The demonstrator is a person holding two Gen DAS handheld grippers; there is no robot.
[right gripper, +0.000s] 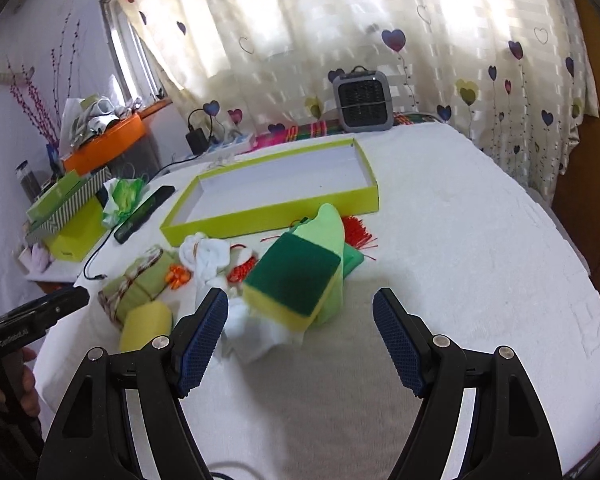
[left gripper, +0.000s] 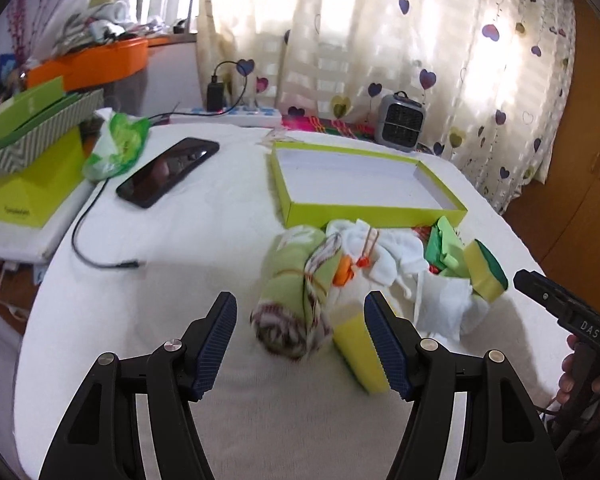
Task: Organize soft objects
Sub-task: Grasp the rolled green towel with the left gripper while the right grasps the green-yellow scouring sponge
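While the left gripper [left gripper: 300,340] is held wide open and empty, a rolled green cloth [left gripper: 296,292] is seen lying between its fingers, near the lime box [left gripper: 364,212]. From the right wrist, the right gripper [right gripper: 300,340] is likewise spread, empty, behind the green-topped sponge [right gripper: 296,284].

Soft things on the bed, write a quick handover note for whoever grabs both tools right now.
Left tool: open, empty, aimed at the rolled green cloth, with a yellow sponge by its right finger.
Right tool: open, empty, facing the green-topped sponge.
Pile: white socks, green cloths and red and orange ties sit in front of the green tray.
Done: nothing is in the tray yet.
Left: move every soft item into the tray. The phone and its cable lie to the left, apart from the pile.
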